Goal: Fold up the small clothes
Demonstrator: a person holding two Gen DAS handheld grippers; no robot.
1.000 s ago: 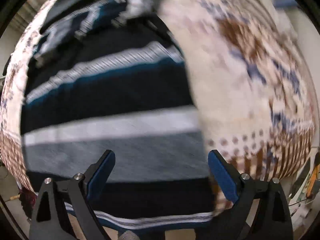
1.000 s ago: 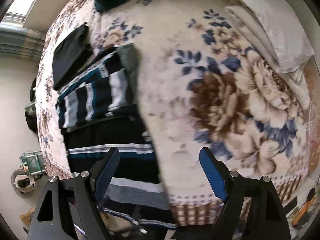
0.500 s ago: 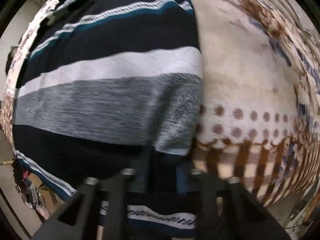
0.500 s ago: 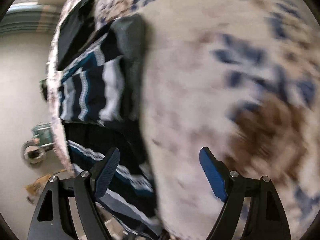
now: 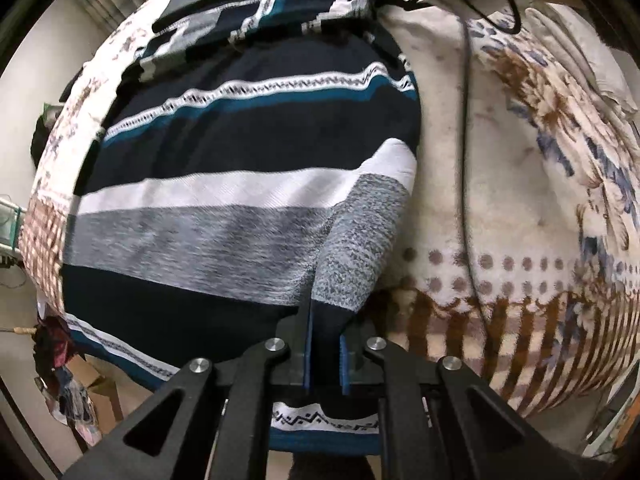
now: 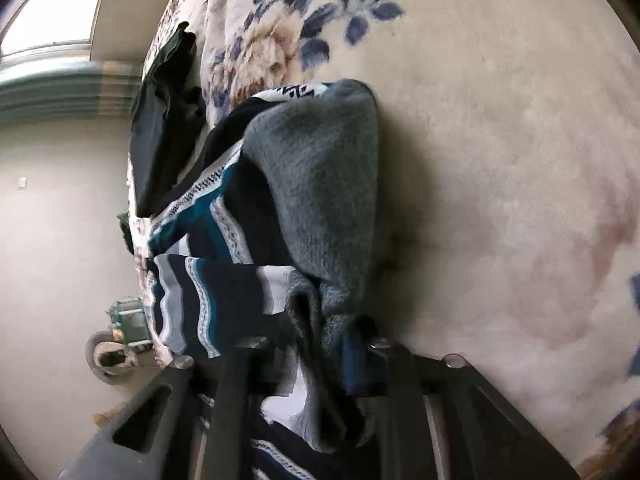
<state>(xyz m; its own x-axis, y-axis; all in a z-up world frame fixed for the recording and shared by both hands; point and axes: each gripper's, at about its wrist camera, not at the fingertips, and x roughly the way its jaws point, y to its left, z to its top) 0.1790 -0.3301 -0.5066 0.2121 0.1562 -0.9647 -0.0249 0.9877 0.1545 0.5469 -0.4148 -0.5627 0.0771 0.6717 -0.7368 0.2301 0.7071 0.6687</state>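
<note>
A striped sweater (image 5: 240, 184) in navy, teal, white and grey lies spread on a floral blanket (image 5: 500, 200) over a bed. My left gripper (image 5: 323, 360) points down at the sweater's near right corner and is shut on a pinched-up fold of navy and grey knit. In the right wrist view the sweater (image 6: 312, 184) is bunched at its far end, grey fleecy side up. My right gripper (image 6: 320, 360) is closing there, with a tuft of that grey fabric squeezed between its pads. The blanket (image 6: 500, 160) fills the right side of this view.
A dark folded garment (image 6: 164, 120) lies beyond the sweater near the bed's far edge. A black cable (image 5: 466, 120) runs across the blanket. Pale folded bedding (image 5: 580, 52) sits at the right. The bed drops off on the left to a floor with clutter (image 5: 64, 380).
My left gripper went from wide open to shut on the sweater's near corner. My right gripper swung down to the sweater's far end and closed on the grey fabric.
</note>
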